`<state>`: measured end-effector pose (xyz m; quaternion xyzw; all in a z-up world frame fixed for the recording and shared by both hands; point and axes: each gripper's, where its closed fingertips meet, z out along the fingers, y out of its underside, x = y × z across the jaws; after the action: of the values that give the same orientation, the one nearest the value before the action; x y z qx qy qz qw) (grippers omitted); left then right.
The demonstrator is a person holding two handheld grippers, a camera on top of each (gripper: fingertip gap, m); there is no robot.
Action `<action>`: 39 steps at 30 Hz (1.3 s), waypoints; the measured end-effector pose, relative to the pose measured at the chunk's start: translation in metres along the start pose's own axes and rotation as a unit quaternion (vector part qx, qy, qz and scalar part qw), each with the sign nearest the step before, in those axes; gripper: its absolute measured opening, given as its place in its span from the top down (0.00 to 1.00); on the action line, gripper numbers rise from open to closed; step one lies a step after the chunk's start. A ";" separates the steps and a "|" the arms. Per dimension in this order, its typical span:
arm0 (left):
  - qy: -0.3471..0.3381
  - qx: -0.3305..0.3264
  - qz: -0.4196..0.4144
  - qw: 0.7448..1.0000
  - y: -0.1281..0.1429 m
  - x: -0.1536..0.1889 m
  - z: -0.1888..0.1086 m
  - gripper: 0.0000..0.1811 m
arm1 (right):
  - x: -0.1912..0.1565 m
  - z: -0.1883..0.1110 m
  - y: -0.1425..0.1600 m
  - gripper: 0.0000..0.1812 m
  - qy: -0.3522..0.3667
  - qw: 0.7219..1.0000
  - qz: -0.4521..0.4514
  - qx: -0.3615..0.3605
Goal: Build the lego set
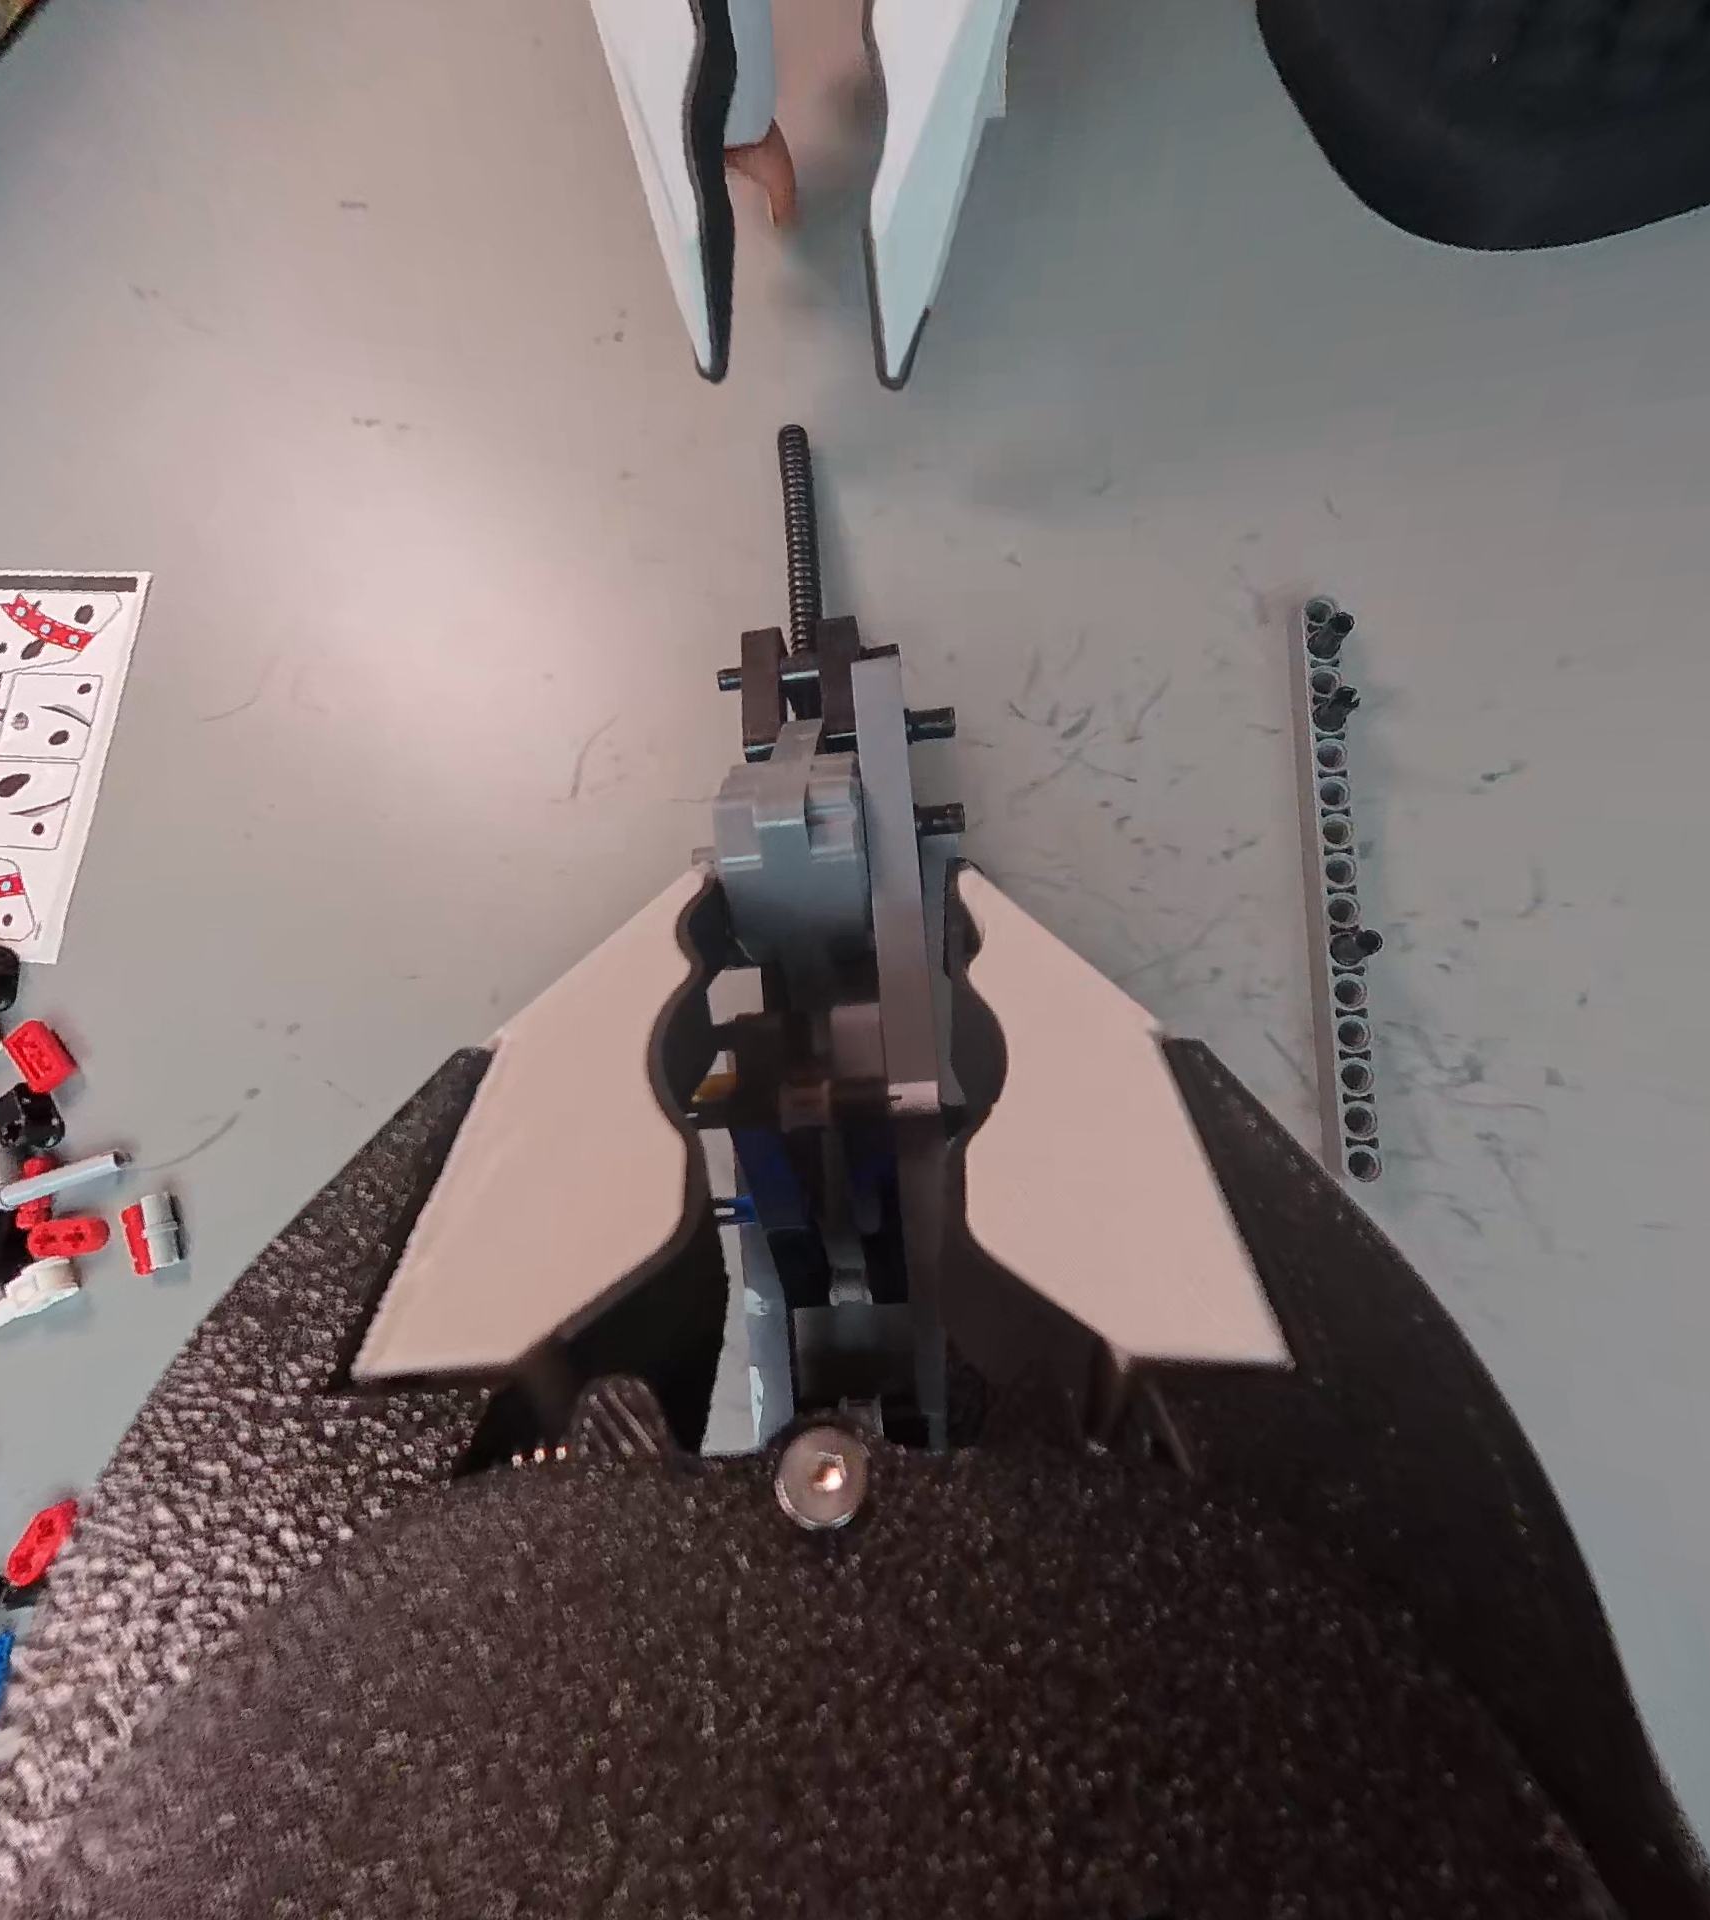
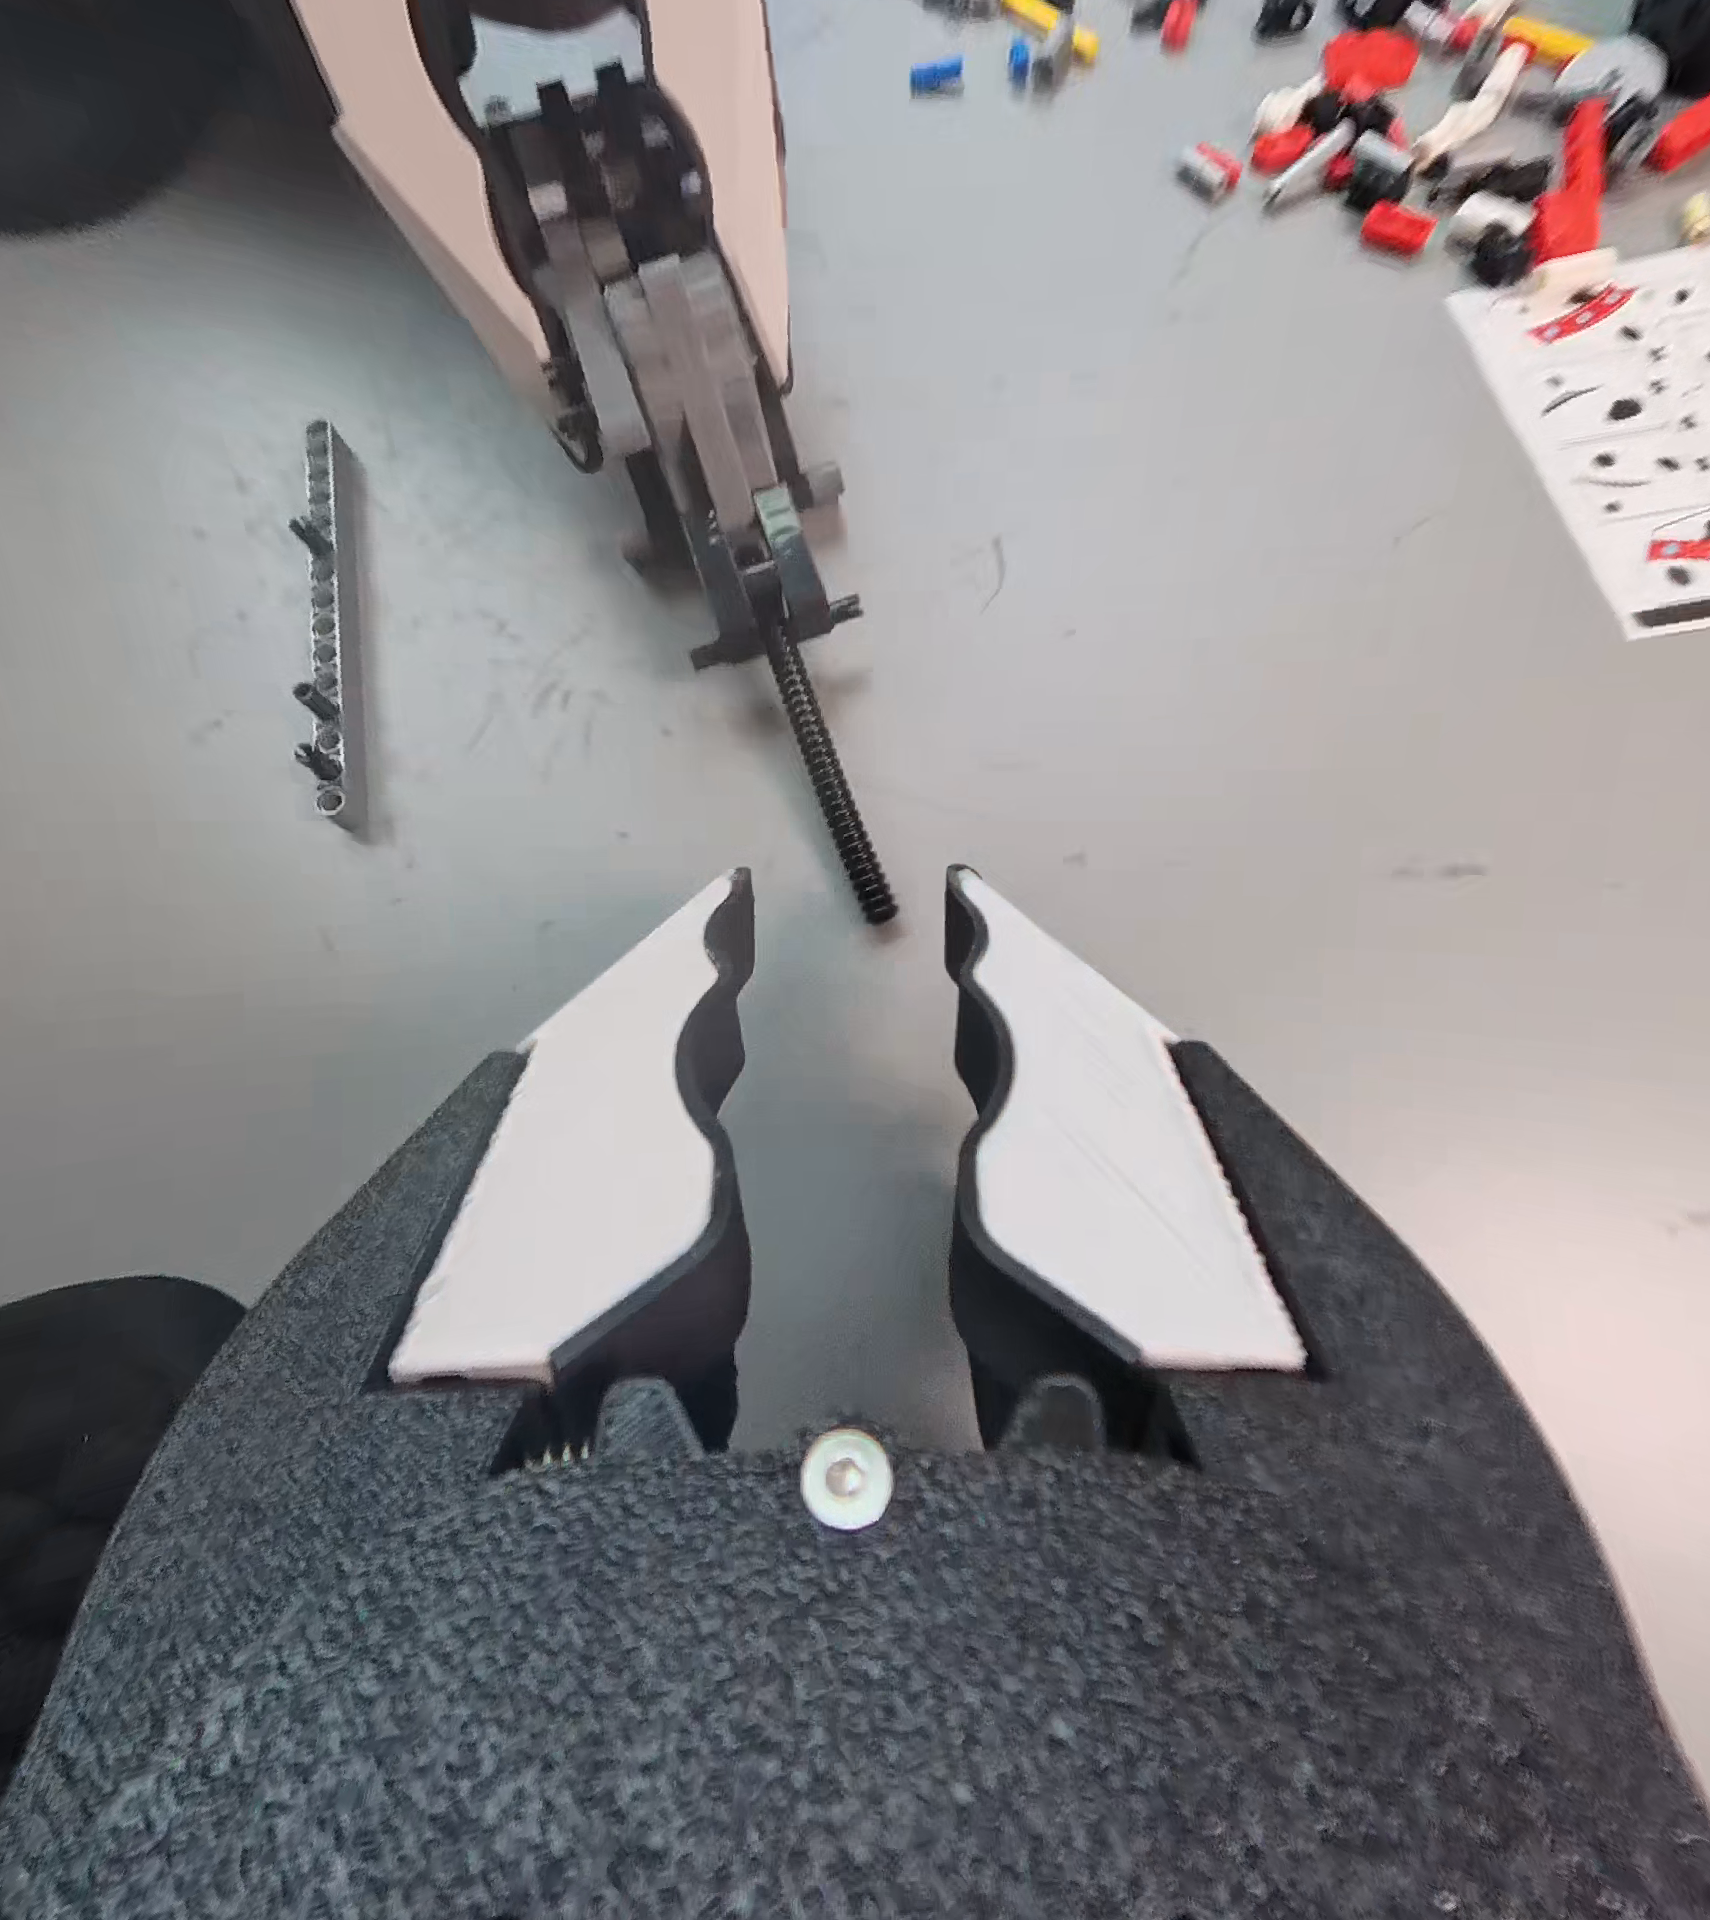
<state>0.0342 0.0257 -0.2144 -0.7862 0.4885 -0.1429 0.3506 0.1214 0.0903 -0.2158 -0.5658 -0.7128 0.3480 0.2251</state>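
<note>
While my left tongs (image 1: 830, 914) grip the assembly (image 1: 820, 831) low over the surface (image 1: 415, 416) to steady it, my right tongs (image 2: 849, 883) wait released near its black rod (image 2: 825, 769).

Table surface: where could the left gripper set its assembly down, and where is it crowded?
Bare table lies between the black threaded rod and the sticker sheet, and between the grey assembly and that sheet. A narrower strip separates the assembly from the long grey beam. The loose parts pile beyond the sheet is crowded.
</note>
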 end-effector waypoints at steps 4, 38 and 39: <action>0.004 0.002 0.005 1.000 -0.001 0.001 0.001 0.76 | 0.001 0.013 0.008 0.87 -0.005 0.998 -0.027 -0.061; 0.012 0.012 0.001 1.000 -0.001 0.002 0.001 0.71 | -0.039 0.042 -0.127 0.96 -0.044 0.989 -0.116 0.079; 0.015 0.011 0.001 1.000 -0.001 0.003 0.001 0.69 | -0.040 0.043 -0.127 0.96 -0.046 0.989 -0.115 0.080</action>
<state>0.0364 0.0236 -0.2147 -0.7796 0.4925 -0.1597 0.3523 0.0184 0.0266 -0.1457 -0.4435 -0.7524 0.4015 0.2757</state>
